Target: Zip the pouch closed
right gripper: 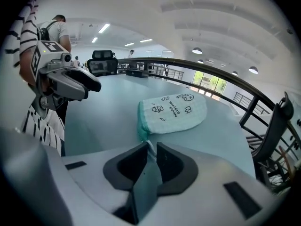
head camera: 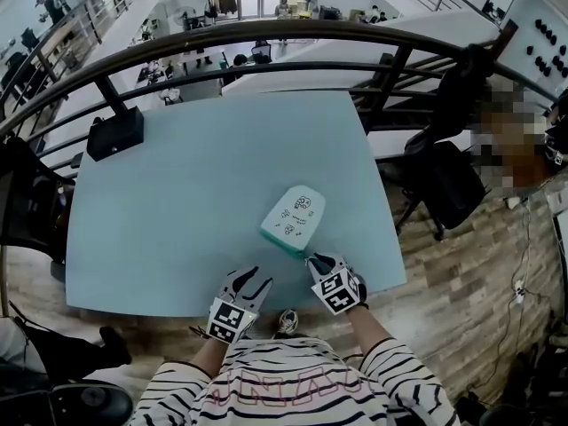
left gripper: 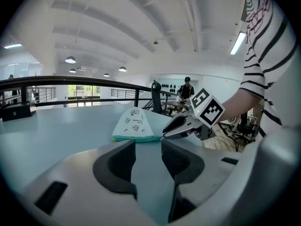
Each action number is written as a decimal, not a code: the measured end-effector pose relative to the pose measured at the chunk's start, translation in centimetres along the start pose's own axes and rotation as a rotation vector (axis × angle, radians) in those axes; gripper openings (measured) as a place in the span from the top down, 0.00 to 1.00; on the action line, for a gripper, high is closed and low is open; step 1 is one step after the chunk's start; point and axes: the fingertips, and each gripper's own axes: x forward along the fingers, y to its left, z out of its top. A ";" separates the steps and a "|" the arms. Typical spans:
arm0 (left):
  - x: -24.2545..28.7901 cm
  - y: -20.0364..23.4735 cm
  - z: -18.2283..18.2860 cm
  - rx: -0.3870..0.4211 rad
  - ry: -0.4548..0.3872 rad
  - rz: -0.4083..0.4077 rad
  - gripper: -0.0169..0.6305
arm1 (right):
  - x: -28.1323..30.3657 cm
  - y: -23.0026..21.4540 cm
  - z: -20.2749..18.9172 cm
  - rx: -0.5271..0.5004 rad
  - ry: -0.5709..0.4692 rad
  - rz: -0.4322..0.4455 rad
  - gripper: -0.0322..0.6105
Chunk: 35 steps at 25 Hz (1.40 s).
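While the pouch (head camera: pixel 293 218) lies flat on the table (head camera: pixel 169 193) near its front edge, the right gripper (head camera: pixel 314 260) has its fingers closed on the white pull tab (right gripper: pixel 150 147) at the pouch's near corner. The left gripper (head camera: pixel 258 279) hovers beside it, fingers apart and empty. The step in hand looks like securing the pull. Next, the left should probably pin the pouch while the right draws the tab along.
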 end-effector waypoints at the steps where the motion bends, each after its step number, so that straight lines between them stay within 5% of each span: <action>1: 0.2 0.0 -0.1 0.002 0.002 -0.003 0.74 | 0.1 0.1 0.0 0.001 -0.003 0.010 0.84; 19: 5.2 -2.1 -0.2 0.085 0.062 -0.105 0.74 | -3.2 1.9 3.8 0.218 -0.191 0.101 0.89; 35: 8.1 -4.1 1.1 0.038 0.040 -0.179 0.75 | -4.6 2.2 4.3 0.293 -0.233 0.105 0.90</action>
